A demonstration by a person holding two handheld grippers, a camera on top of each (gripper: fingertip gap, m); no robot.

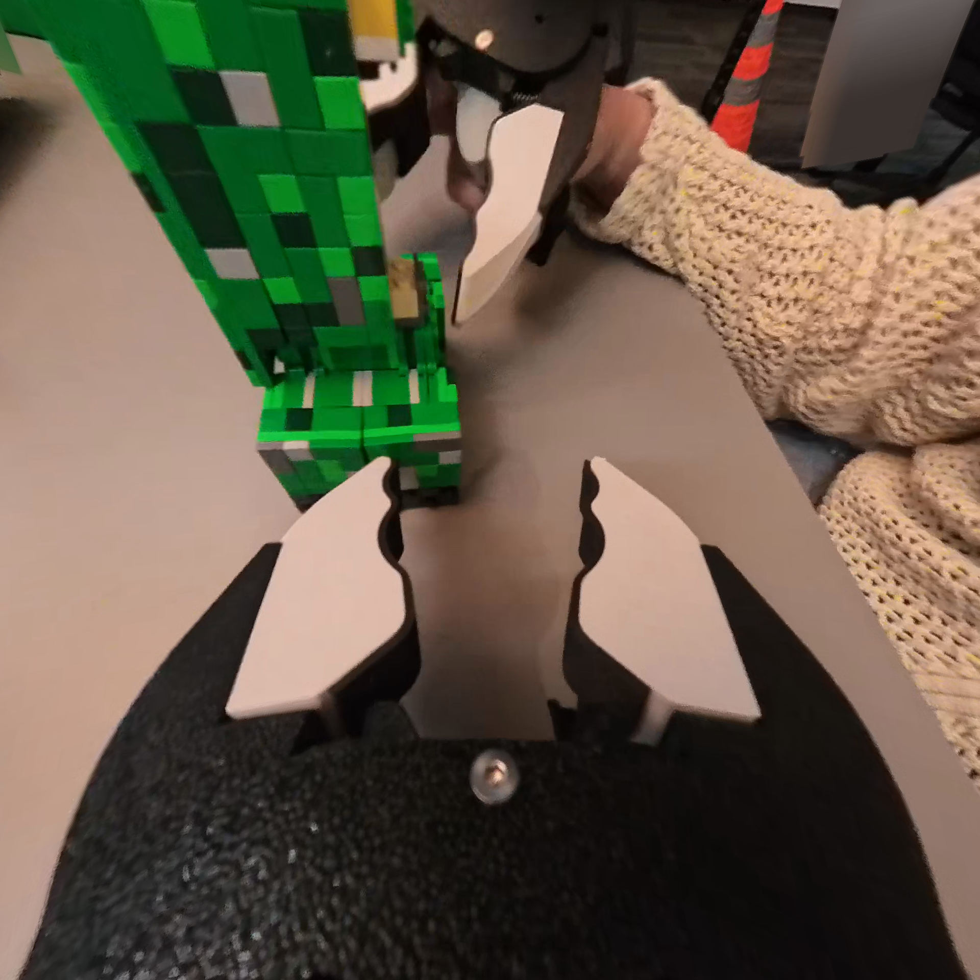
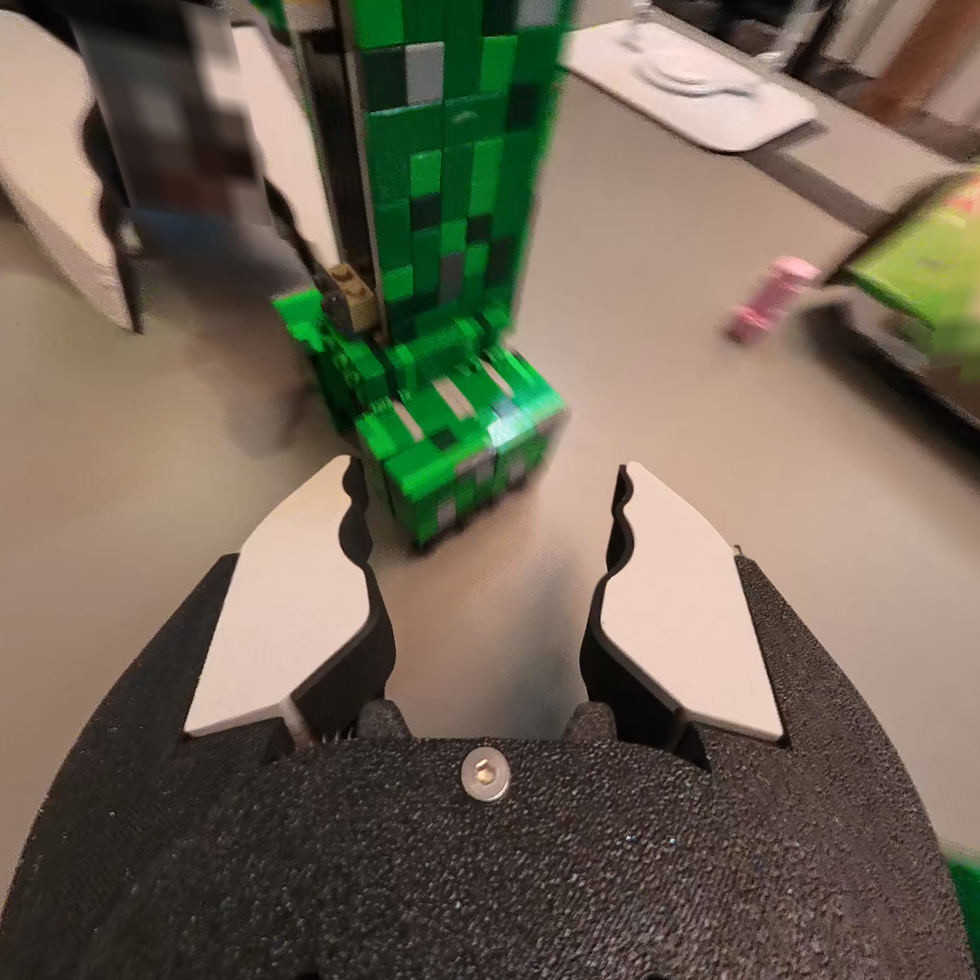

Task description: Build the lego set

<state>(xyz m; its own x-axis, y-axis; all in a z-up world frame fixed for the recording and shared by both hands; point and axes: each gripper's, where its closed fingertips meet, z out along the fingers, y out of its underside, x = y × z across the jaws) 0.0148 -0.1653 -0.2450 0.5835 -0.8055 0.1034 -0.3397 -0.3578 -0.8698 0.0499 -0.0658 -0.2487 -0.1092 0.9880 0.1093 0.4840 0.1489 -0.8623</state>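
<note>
Standing just ahead of the left gripper (image 1: pixel 490 466) is the green lego figure (image 1: pixel 276 222), its block foot (image 1: pixel 360 435) sitting right off the left fingertip, its top running out of view. Both grippers are spreading wide, pinching nothing. Blurring in the right wrist view, the right gripper (image 2: pixel 488 472) is facing that same foot (image 2: pixel 466 451); a tan brick (image 2: pixel 352 297) is showing partway up, and a pink object (image 2: pixel 769 297) far right is smearing beyond recognition.

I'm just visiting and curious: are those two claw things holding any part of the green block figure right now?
No. The left gripper and right gripper are both open and empty, near the foot of the green lego figure.
</note>
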